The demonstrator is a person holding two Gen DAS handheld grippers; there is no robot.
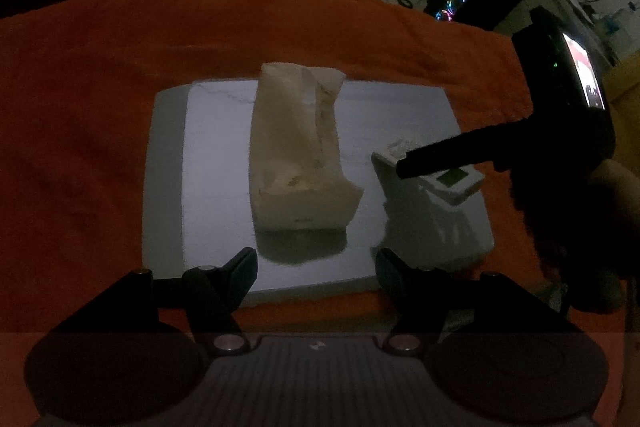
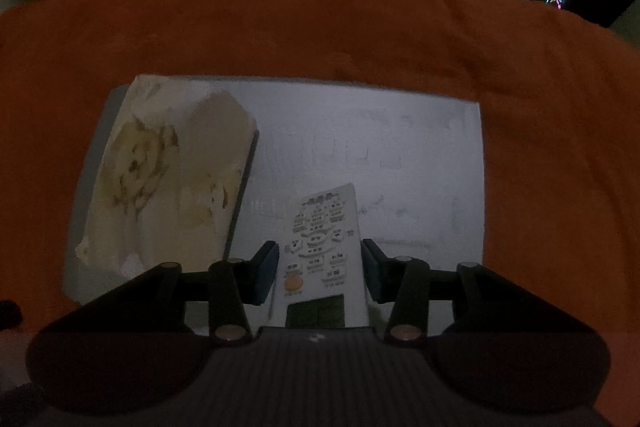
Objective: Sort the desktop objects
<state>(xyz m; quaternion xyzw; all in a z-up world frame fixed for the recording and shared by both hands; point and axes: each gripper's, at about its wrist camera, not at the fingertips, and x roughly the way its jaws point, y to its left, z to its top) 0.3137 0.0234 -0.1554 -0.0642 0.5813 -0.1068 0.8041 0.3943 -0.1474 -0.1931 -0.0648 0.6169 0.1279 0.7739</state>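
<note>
The right hand-held gripper (image 2: 320, 269) grasps the remote (image 2: 322, 251), pointing twelve o'clock; the left hand-held gripper (image 1: 316, 269) hangs released.

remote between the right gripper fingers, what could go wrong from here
The remote sits between the right gripper fingers near its display end only, with its long button end sticking out, so it may tip or slip if lifted. The tissue pack lies close to its left on the white board; a sideways swing could knock it.
</note>
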